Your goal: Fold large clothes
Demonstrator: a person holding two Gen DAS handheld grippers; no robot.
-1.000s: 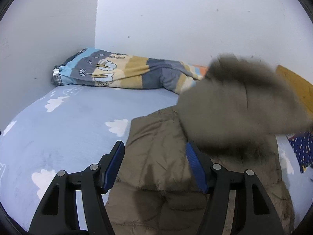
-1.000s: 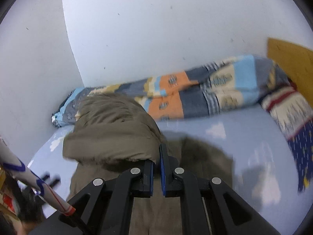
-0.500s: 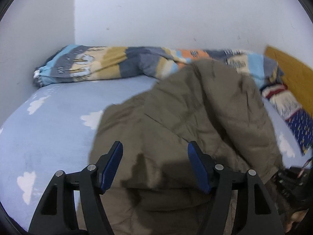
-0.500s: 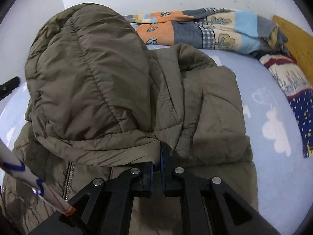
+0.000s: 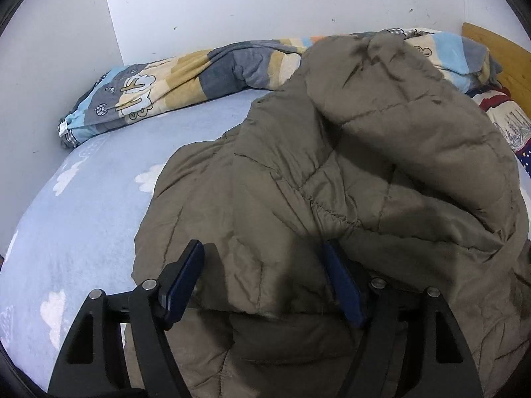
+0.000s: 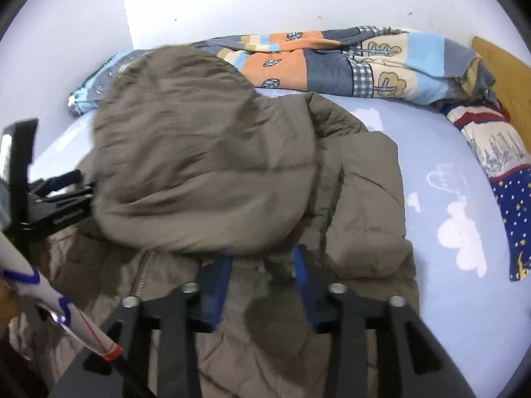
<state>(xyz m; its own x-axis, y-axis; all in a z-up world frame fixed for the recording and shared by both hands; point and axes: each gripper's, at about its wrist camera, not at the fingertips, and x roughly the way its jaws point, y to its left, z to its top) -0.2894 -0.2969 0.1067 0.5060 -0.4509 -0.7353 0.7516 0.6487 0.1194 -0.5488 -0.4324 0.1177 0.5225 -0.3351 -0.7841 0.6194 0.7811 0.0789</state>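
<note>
Two grippers tilt down over a puffy olive quilted jacket [image 5: 332, 172] lying on a pale blue, cloud-printed bed sheet [image 5: 83, 219]. The left gripper [image 5: 265, 282] stands wide, its jaws just opened further, jacket fabric lying loose between its blue pads. The right gripper [image 6: 262, 285] has just parted, the folded-over hood [image 6: 205, 165] freed before it. The jacket's long axis runs from near to far, toward a rumpled patchwork blanket [image 6: 348, 63] along the white wall [image 5: 265, 6].
</note>
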